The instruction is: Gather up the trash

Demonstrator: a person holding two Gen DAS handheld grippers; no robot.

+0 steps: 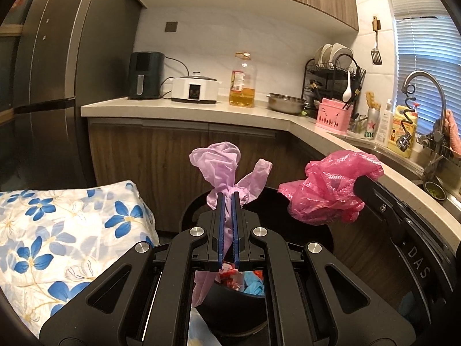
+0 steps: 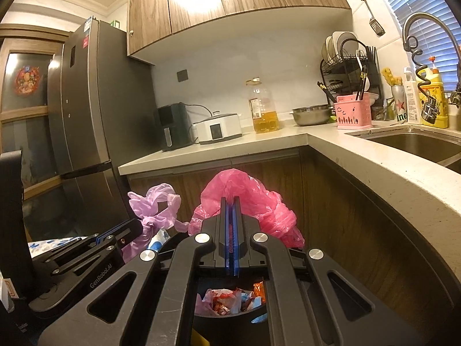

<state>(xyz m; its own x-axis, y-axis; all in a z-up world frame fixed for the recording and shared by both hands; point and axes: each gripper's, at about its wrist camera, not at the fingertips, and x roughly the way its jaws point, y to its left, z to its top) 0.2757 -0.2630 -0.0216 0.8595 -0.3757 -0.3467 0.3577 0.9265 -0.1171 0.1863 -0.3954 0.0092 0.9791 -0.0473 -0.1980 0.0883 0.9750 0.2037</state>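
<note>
**Both grippers holding bags over bin**

Left to right: floral cloth (image 1: 57, 230) lay at far left, soft and printed with blue flowers; left gripper (image 1: 228, 201) was clamped shut on a lilac bag (image 1: 224, 167), thin, limp film twisted into a knot at the pads, its tail hanging down into the bin (image 1: 259, 201); right gripper (image 2: 229, 204) was closed tight on a pink bag (image 2: 247, 199), crinkled translucent plastic bunched round the fingers. Judged: both bags were held up by their gathered tops, just beside each other, over the round black bin, so loose wrappers (image 2: 230, 300) below stayed contained; counter (image 2: 374, 167) ran pale and smooth at right.
</note>
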